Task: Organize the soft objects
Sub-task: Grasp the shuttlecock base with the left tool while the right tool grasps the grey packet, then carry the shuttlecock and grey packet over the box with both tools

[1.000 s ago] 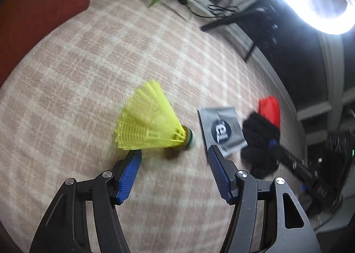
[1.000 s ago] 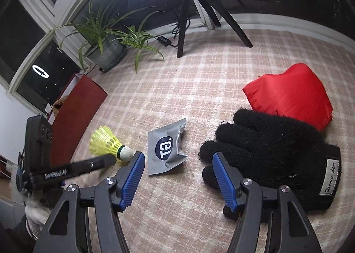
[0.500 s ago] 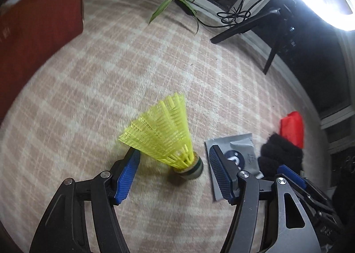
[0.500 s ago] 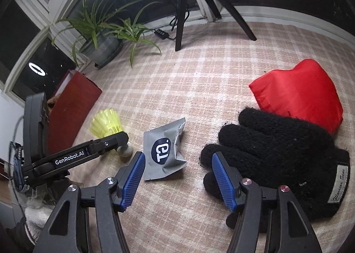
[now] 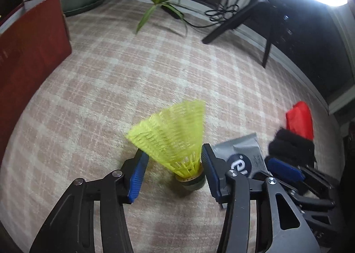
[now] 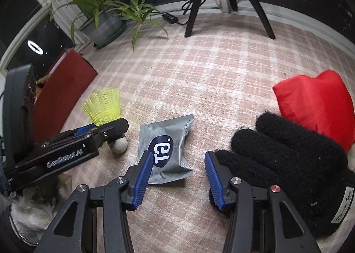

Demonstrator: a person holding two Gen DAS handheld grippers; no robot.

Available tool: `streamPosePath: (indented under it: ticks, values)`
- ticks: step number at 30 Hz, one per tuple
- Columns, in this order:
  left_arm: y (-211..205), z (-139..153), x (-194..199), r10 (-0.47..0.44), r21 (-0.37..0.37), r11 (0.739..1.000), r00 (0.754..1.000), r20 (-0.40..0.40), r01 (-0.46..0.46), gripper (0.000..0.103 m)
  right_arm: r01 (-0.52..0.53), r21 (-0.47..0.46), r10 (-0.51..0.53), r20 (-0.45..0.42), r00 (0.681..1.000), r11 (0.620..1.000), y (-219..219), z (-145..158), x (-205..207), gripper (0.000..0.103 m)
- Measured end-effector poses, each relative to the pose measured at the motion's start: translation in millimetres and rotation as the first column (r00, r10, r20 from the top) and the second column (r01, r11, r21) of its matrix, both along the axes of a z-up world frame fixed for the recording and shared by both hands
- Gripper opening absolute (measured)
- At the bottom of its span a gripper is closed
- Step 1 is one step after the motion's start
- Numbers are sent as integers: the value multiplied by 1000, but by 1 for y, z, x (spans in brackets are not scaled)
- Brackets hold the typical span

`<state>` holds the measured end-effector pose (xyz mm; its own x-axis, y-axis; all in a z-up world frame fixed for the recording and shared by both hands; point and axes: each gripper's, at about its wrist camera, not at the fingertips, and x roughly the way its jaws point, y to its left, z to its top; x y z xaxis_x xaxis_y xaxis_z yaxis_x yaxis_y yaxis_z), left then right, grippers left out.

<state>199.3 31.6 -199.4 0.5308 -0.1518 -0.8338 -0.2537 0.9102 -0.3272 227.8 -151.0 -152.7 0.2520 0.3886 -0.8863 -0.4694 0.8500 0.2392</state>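
The left tool (image 5: 173, 170) reaches in from the bottom of its view with its jaws half open and just closing around the yellow shuttlecock (image 5: 175, 139): the blue pads (image 5: 136, 177) sit beside the skirt on either side, though whether they already press on it I cannot tell. The shuttlecock stands cork-down on the checked carpet (image 5: 133, 70), low and centre in the frame. The right tool (image 6: 177, 172), at the bottom of its own view, is likewise half open and just closing, with the lower edge of the grey sachet (image 6: 168, 148) between its pads, not visibly pinched. Just right of that tool lies the black knit glove (image 6: 288, 159), its far side touching the red cloth pouch (image 6: 315, 108) at the right edge. Farther off, a dark red box (image 6: 64, 95) stands at the left, and a potted plant (image 6: 104, 22) and tripod legs (image 6: 193, 8) fill the top.
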Motion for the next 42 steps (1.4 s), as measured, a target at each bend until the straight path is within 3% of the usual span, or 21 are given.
streamPosePath:
  ticks: [7,9,22,42]
  values:
    - [-16,3,-4,-67,23,997,998,18,67,30,-48,-46,48,-7,999,998,17,-12,1,32]
    - [-15,4,-5,-69,15,998,997,20,68,30,-52,-53,52,3,999,997,18,-12,1,20]
    - [2,4,-28,-44,-81,996,999,23,46,28,-60,-63,63,51,997,996,20,-2,-12,13]
    - [36,56,-91,-18,-120,992,990,141,35,28,-21,-18,23,136,990,1000,2,44,-49,11]
